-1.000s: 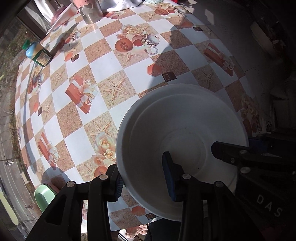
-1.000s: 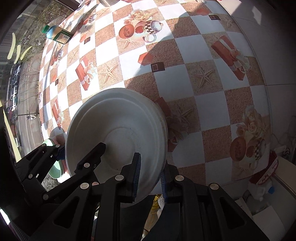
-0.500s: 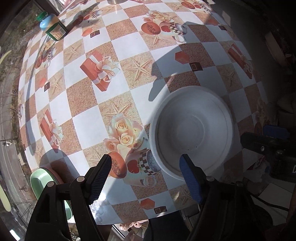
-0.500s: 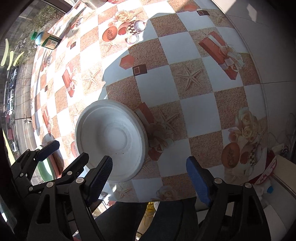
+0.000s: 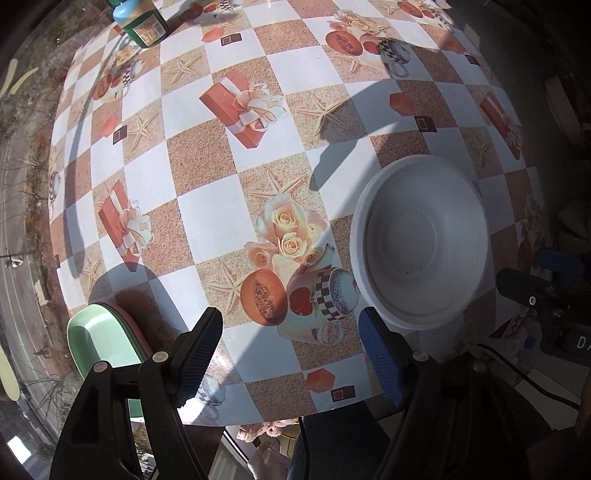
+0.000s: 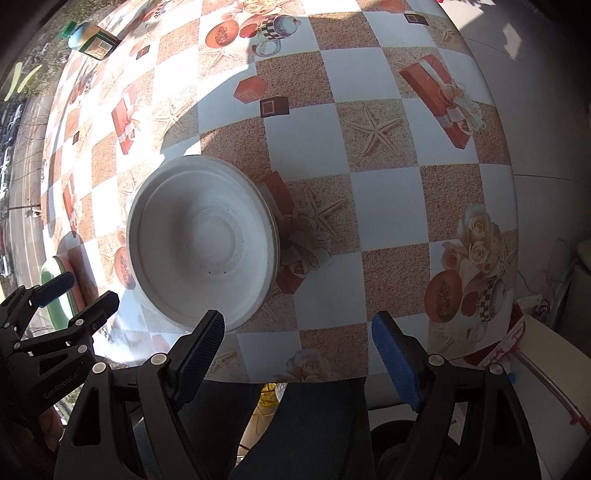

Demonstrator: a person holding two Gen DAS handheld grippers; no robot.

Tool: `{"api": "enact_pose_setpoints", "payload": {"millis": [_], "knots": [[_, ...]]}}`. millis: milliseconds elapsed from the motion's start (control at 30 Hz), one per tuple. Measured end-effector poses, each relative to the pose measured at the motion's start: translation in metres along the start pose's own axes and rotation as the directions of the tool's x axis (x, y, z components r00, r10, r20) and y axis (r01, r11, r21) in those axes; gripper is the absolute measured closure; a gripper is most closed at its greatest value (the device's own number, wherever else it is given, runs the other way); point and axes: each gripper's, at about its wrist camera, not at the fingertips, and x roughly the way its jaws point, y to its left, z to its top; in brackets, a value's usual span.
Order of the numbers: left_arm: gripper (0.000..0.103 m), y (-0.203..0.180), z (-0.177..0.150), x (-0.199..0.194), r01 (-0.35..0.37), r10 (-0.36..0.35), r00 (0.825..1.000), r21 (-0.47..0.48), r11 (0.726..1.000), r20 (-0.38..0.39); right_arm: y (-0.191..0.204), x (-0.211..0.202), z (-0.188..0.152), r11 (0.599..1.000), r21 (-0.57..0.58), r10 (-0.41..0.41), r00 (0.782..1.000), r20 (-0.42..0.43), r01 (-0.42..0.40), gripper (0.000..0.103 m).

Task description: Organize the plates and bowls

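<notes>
- We hold the left gripper (image 5: 290, 354) above the desk (image 5: 207, 206), fingers (image 5: 199, 347) released, nothing between them.
- We hold the right gripper (image 6: 299, 354) likewise, fingers (image 6: 395, 354) released and empty.
- The white bowl (image 5: 421, 240) sits upright on the desk near its front edge, apart from both grippers.
- A green plate (image 5: 99, 343) lies at the desk's left front corner.
- A green bottle (image 5: 142, 20) stands at the far edge.
</notes>
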Motion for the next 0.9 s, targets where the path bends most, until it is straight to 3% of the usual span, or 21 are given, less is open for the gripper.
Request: {"api": "enact_pose_setpoints", "payload": {"millis": [233, 467, 900], "knots": [[0.024, 0.012, 0.001, -0.011, -0.011, 0.012, 1.000, -0.027, 1.000, 0.028, 0.020, -0.007, 0.013, 0.999, -0.031, -0.030, 0.999, 0.021, 0.031, 0.020], [0.024, 0.024, -0.001, -0.017, -0.018, 0.021, 0.999, -0.066, 0.998, 0.040, 0.025, -0.007, 0.022, 1.000, -0.018, -0.009, 1.000, 0.016, 0.009, 0.020], [0.024, 0.035, -0.010, -0.013, 0.009, -0.006, 0.999, -0.119, 0.993, 0.032, 0.031, -0.001, 0.026, 1.000, -0.019, -0.015, 1.000, -0.018, 0.014, 0.020]]}}
